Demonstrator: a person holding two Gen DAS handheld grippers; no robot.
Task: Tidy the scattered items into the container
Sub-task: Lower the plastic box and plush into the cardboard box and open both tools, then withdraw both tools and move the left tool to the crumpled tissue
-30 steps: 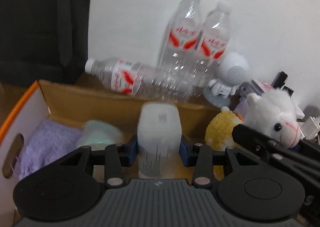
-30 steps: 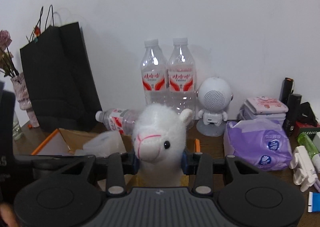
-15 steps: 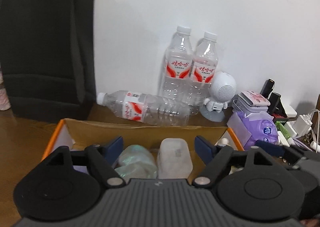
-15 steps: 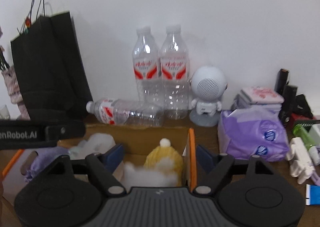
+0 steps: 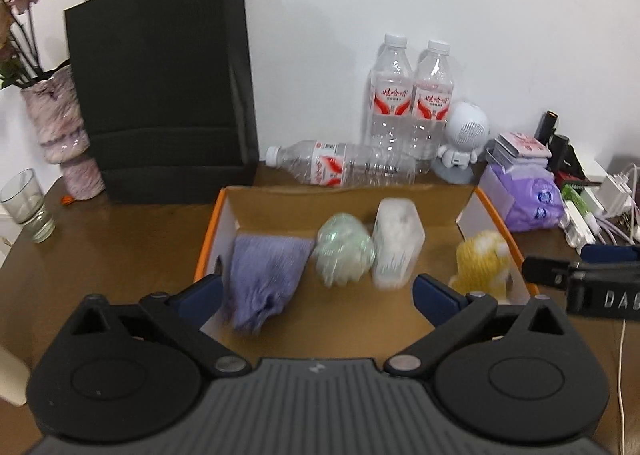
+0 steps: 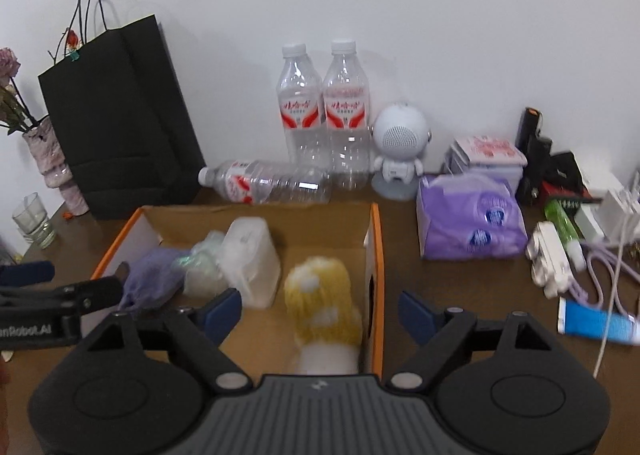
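Both tongs are released and grasp nothing: the left gripper [image 5: 318,293] and right gripper [image 6: 320,309] hang with jaws spread above the orange-edged cardboard box [image 5: 424,191]. Inside lie a fuzzy purple cloth [image 5: 262,275], a crinkly greenish bundle [image 5: 344,251], a frosted plastic container [image 5: 396,249] and a yellow knitted plush [image 6: 322,303]. Beyond lies a clear ribbed bottle [image 5: 344,165].

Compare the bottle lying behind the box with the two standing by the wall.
The lying bottle is on its side, cap pointing left; the standing bottles are upright, caps up. The lying bottle sits just behind the cardboard box; the standing bottles are farther back, against the wall, touching each other. All are clear plastic with white caps and red-and-white labels.
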